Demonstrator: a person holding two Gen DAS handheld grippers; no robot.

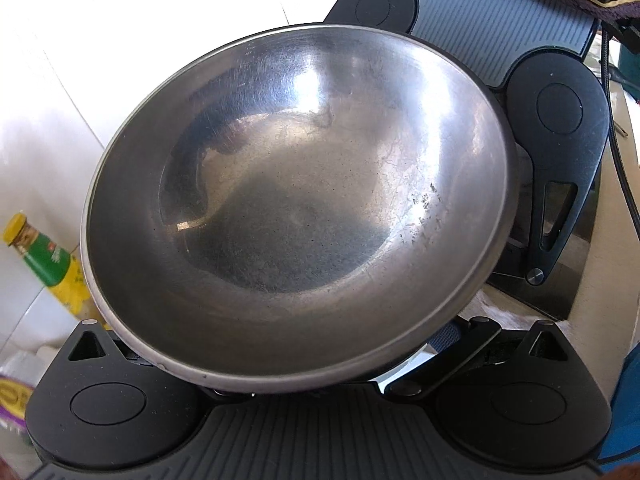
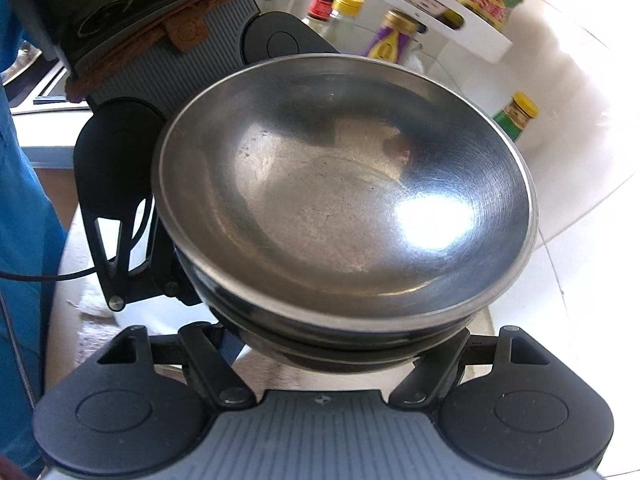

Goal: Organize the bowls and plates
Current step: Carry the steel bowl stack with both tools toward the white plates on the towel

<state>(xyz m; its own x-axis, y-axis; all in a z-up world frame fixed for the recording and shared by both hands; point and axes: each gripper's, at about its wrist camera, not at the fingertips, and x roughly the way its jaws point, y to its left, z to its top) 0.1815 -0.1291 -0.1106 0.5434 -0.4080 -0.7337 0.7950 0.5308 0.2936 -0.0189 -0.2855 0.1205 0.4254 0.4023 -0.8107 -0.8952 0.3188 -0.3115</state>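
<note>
From the left wrist, a steel bowl (image 1: 296,208) fills most of the view, tilted with its hollow toward the camera and its near rim at the left hand-held gripper (image 1: 320,392); the fingers are hidden under the rim, so I cannot tell whether they pinch it or stand spread. The right hand-held gripper (image 1: 516,128) is at the bowl's far right rim, its fingertips hidden behind the bowl. A yellow-capped bottle (image 1: 44,256) stands at the left, against white tiles (image 1: 60,80). From the right wrist, the same bowl (image 2: 340,192) is the top one of a stack of bowls (image 2: 340,344), nested and touching, held above the pale bench (image 2: 272,372). The right hand-held gripper (image 2: 320,360) has its links reaching in under the stack; I cannot tell its grip. The left hand-held gripper (image 2: 160,200) meets the stack's left side. Bottles (image 2: 348,8) and a white rack (image 2: 460,28) stand at the bench's far edge, and a blue sleeve (image 2: 24,208) fills the left side.
</note>
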